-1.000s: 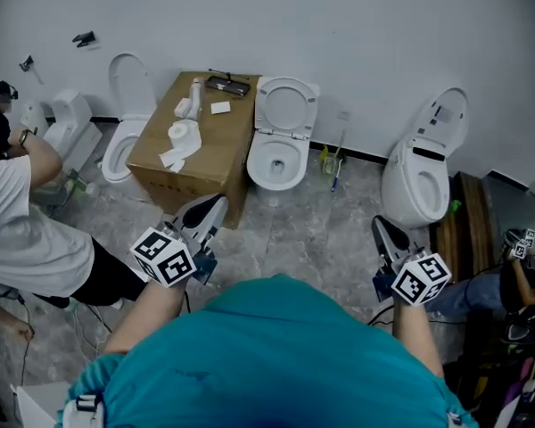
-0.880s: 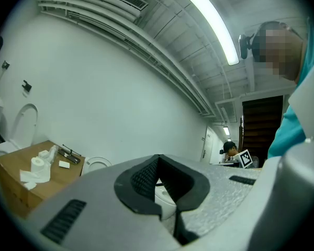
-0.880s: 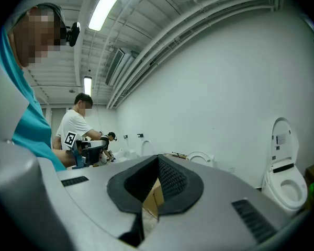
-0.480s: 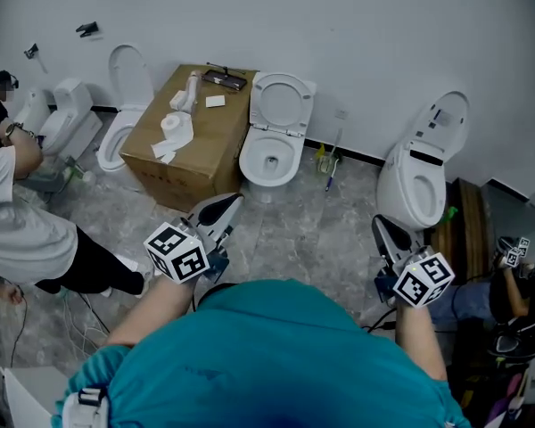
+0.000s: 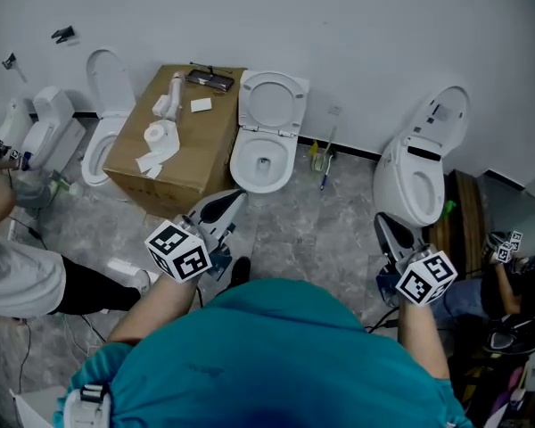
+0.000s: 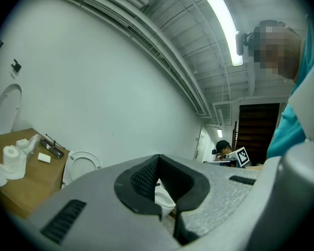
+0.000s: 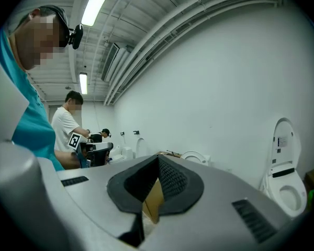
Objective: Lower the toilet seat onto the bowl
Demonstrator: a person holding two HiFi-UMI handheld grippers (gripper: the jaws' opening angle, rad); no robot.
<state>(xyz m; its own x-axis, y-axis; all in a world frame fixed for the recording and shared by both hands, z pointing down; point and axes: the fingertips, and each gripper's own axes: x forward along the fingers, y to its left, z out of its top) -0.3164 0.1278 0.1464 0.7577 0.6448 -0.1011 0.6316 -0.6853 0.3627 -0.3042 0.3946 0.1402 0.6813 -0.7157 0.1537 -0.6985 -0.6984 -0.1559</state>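
- Shifted a little leftward in the head view since a second ago, the toilet seat [image 5: 270, 103] stands upright at the floor's far edge by the wall, above its bowl [image 5: 260, 163] and just right of the cardboard box [image 5: 174, 154].
- The left gripper [image 5: 227, 201] is nearer and points toward it, well apart, its fingers pressed together on nothing.
- The right gripper [image 5: 383, 228] is off to the right, fingers likewise together and empty.

left tongs [image 5: 227, 200], right tongs [image 5: 383, 226]: shut, empty

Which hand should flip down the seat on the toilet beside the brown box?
Left, probably: the left hand-held gripper points toward that toilet's raised seat, nearer its bowl. The right hand-held gripper sits farther off, by a different toilet.
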